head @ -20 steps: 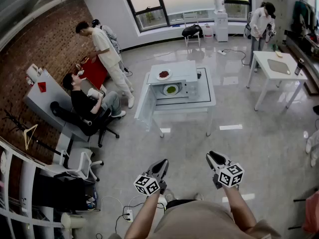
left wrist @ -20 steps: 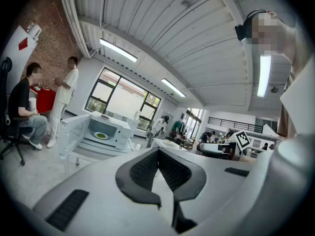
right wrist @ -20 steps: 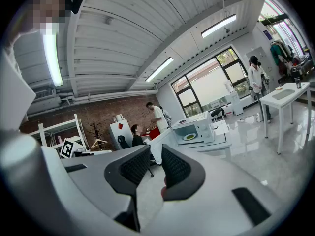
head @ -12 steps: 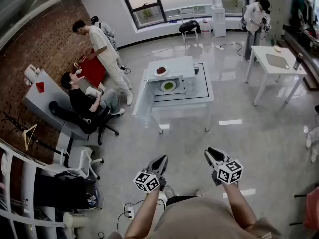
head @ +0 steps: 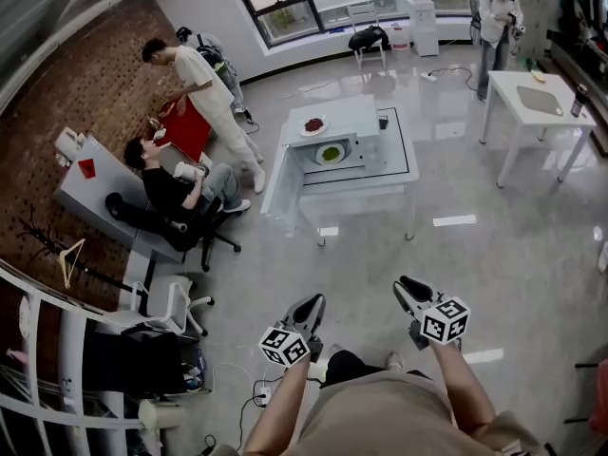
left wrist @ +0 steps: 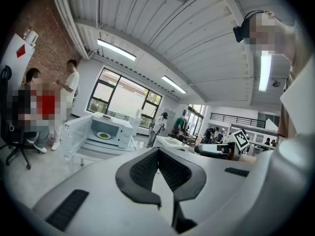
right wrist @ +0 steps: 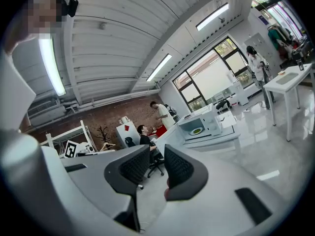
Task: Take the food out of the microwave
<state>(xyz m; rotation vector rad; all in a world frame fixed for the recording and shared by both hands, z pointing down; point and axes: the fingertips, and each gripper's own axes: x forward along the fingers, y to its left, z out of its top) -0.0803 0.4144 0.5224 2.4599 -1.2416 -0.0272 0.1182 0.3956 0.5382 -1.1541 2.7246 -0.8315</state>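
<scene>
A white microwave [head: 353, 131] stands on a low white table [head: 399, 174] far across the room, its door [head: 282, 176] swung open to the left. Inside lies a plate of green food [head: 330, 154]. On its top rests a plate of red food [head: 313, 124]. The left gripper view shows the microwave [left wrist: 112, 130] and the green plate [left wrist: 103, 135] small and far off; so does the right gripper view, with the microwave [right wrist: 203, 123]. My left gripper [head: 311, 309] is shut and empty. My right gripper [head: 408, 293] stands slightly open, empty. Both hang low by my waist.
A seated person [head: 176, 190] on an office chair and a standing person [head: 207, 91] are left of the microwave. Another person [head: 498, 12] stands at the far back. A white table [head: 538, 100] is at the right, a white chair [head: 169, 308] and floor cables at my left.
The head view has swayed a little and the microwave has shifted slightly right in the picture. Both grippers stay low before my body with their jaws unchanged.
</scene>
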